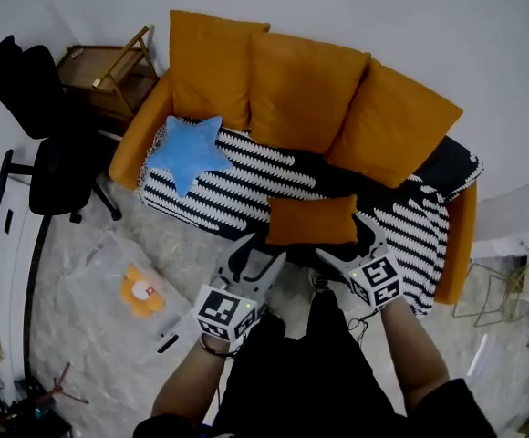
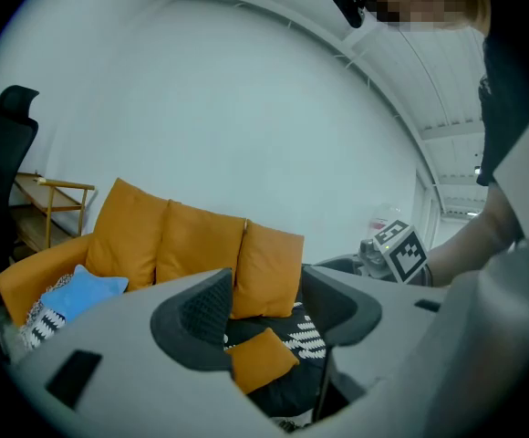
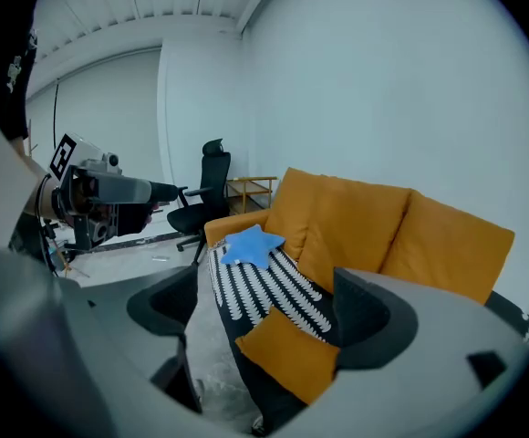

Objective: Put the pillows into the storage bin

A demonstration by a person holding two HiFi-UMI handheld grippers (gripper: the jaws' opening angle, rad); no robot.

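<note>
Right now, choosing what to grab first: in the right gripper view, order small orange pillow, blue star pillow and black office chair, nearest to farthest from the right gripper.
1. small orange pillow, sofa's front edge, just ahead of the right gripper.
2. blue star pillow, seat's far end.
3. black office chair, beyond the sofa.

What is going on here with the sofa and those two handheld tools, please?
A person stands facing the sofa with a tool in each hand. The left tongs and right tongs are both open and empty, pointed at the small orange pillow on the front edge of the striped seat, not yet touching it. The blue star pillow lies further along the seat. A clear plastic container lies on the floor nearby.
</note>
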